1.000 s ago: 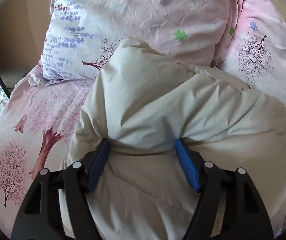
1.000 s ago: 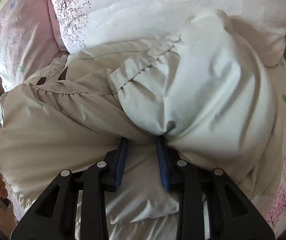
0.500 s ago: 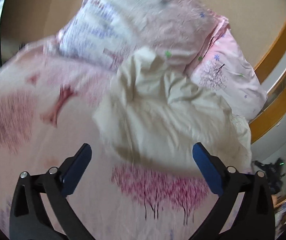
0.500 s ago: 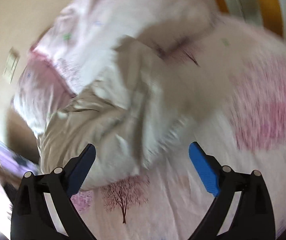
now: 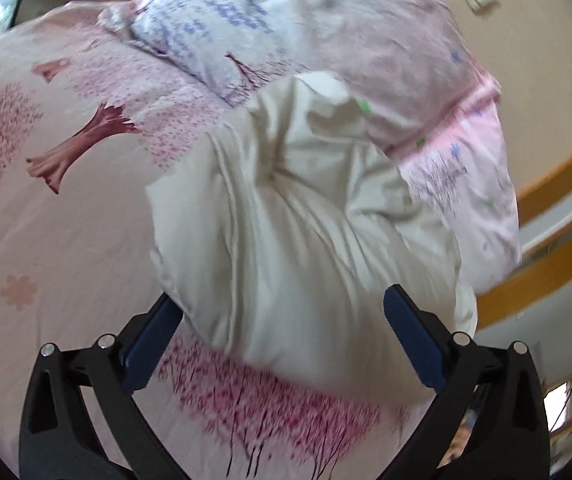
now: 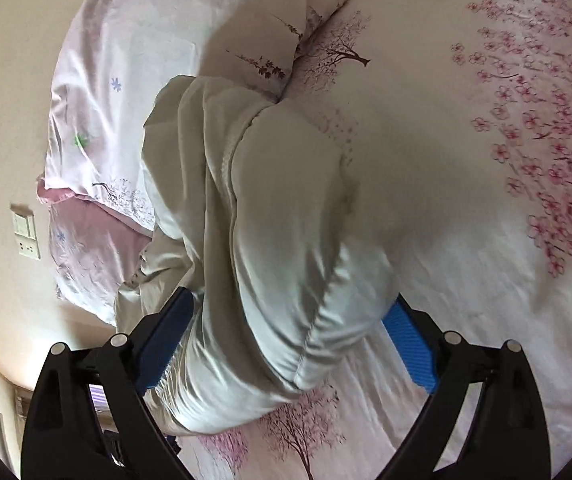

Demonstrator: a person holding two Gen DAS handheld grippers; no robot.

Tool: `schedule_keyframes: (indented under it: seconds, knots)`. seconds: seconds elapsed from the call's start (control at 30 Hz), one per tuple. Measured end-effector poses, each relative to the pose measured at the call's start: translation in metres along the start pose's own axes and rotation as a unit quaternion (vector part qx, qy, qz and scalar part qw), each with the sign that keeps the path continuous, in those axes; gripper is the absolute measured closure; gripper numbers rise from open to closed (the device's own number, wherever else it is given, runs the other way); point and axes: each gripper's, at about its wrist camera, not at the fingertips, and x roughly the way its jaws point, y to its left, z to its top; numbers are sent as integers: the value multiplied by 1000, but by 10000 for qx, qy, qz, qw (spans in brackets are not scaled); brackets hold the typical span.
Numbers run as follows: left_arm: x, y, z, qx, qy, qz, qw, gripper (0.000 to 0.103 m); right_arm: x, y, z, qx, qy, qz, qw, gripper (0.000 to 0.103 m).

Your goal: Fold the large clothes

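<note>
A cream padded jacket [image 5: 305,220] lies bundled on the pink tree-print bedsheet [image 5: 46,240], its far end against the pillows. My left gripper [image 5: 282,300] is open just short of it, and the jacket's near end bulges between the blue pads without being pinched. In the right wrist view the jacket [image 6: 286,220] runs down between the fingers of my right gripper [image 6: 291,300]. Its jaws stand wide and are closing slightly, with both pads beside the fabric and not squeezing it.
Floral pillows [image 5: 325,32] sit at the head of the bed, against a beige wall with a switch plate [image 6: 26,232]. A wooden rail [image 5: 557,160] runs along the right. Sheet [image 6: 485,240] stretches bare to the right of the jacket.
Both grippers have let go of the jacket and opened wide. They pulled back and rolled, and the jacket now rests on the bed in front of them.
</note>
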Motion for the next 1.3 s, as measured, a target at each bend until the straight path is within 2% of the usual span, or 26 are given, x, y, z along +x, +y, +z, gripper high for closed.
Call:
schedule_keyframes:
  seconds: [0.07, 0.17, 0.23, 0.3, 0.33, 0.4, 0.5, 0.6, 0.77, 0.93, 1.03, 1.07, 1.13, 1.2, 1.23, 1.3]
  knots:
    - [4, 10, 5, -353, -62, -47, 9993, 7, 6, -1, 1, 31, -4, 11, 10000, 14]
    - [11, 25, 7, -863, -60, -33, 9962, 24, 12, -6, 2, 155, 55, 126, 9998, 26]
    - [13, 33, 7, -1130, -97, -115, 9935, 37, 14, -8, 1, 177, 45, 199, 9996, 41]
    - [12, 34, 7, -1226, -146, -222, 9921, 57, 13, -8, 0, 98, -7, 315, 9995, 54]
    - [10, 33, 8, -1238, -186, -310, 9916, 62, 12, -5, -1, 44, -30, 364, 9993, 61]
    - [7, 29, 11, -1173, -198, -406, 9921, 75, 8, 0, -3, -55, -81, 459, 9989, 69]
    - [-7, 18, 16, -927, -316, -458, 9941, 82, 1, 11, -7, -264, -130, 550, 9981, 75]
    - [-29, 19, 16, -846, -408, -556, 9940, 84, -9, 23, -16, -474, -103, 677, 9965, 77]
    - [-82, 34, 0, -830, -544, -494, 9938, 84, -25, 38, -46, -867, 162, 838, 9926, 77]
    - [-134, 61, -33, -868, -723, -323, 9931, 84, -32, 34, -89, -1165, 507, 833, 9884, 77]
    - [-145, 75, -48, -912, -684, -234, 9932, 81, -38, 23, -111, -1197, 576, 782, 9881, 76]
    - [-144, 80, -50, -934, -631, -218, 9934, 77, -39, 17, -117, -1226, 565, 685, 9885, 73]
    - [-140, 88, -54, -1000, -570, -174, 9932, 72, -38, 6, -120, -1137, 570, 572, 9902, 60]
    - [-140, 87, -55, -938, -583, -110, 9938, 58, -45, -2, -121, -991, 544, 389, 9928, 49]
    - [-141, 84, -56, -830, -614, -64, 9946, 54, -54, -2, -121, -1031, 397, 287, 9935, 46]
    - [-145, 79, -59, -620, -648, -32, 9960, 37, -78, 5, -122, -1314, -70, -25, 9913, 41]
